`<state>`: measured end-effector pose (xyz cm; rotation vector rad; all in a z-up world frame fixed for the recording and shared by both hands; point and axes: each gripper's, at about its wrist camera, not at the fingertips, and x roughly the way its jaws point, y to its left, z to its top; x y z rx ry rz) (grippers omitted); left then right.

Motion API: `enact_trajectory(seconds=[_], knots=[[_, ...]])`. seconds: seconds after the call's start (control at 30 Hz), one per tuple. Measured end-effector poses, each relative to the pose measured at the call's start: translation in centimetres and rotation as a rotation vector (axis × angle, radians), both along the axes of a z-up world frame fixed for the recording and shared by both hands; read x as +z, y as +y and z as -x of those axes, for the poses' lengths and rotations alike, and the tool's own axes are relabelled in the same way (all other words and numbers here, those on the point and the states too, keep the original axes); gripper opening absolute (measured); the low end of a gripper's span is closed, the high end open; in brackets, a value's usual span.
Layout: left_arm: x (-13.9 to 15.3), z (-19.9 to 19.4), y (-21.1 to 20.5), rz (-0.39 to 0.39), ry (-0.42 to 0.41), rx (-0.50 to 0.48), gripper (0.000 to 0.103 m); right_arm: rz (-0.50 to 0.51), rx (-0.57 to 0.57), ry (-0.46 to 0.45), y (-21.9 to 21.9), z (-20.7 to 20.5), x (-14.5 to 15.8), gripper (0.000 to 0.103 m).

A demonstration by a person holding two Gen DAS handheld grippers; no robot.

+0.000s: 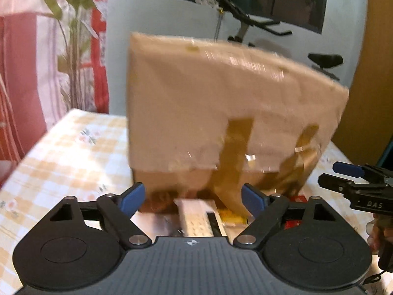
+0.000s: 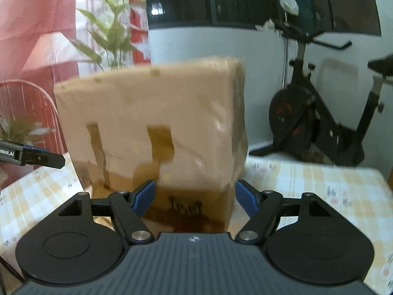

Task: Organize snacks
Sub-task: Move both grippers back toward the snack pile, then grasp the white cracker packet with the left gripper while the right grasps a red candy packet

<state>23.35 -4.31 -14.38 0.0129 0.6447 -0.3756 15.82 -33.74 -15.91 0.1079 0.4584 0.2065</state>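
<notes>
Checkered tablecloth [image 1: 73, 152] covers the table; curtain and plant at upper left, exercise bike [image 2: 319, 113] at right. Left gripper [image 1: 192, 196]: jaws spread wide, nothing held, blue pads either side of the cardboard box [image 1: 221, 103] opening at frame centre. Snack packets [image 1: 196, 218], blurred, lie inside the box's lower edge. Right gripper [image 2: 195, 196]: jaws equally wide, empty, facing the taped box from the right side, 2 tape strips visible.
</notes>
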Motion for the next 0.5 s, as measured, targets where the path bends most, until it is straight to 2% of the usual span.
enact_trajectory(seconds=[0.17,0.27,0.4,0.5], knots=[[-2.2,0.1,-1.5,-0.038,0.036,-0.021,0.082,0.005,-0.023,0.063,0.0,0.3,-2.7,0.075],[-3.2,0.1,-2.3,-0.065,0.028,-0.029,0.08,-0.005,-0.045,0.093,-0.2,0.3,-4.0,0.075],[-4.4,0.0,-3.6,-0.13,0.017,-0.025,0.071,-0.003,-0.075,0.121,0.0,-0.1,-4.8,0.073],[-4.9,-0.3,-4.0,-0.152,0.031,-0.03,0.071,0.012,-0.087,0.134,0.4,-0.6,-4.8,0.073]])
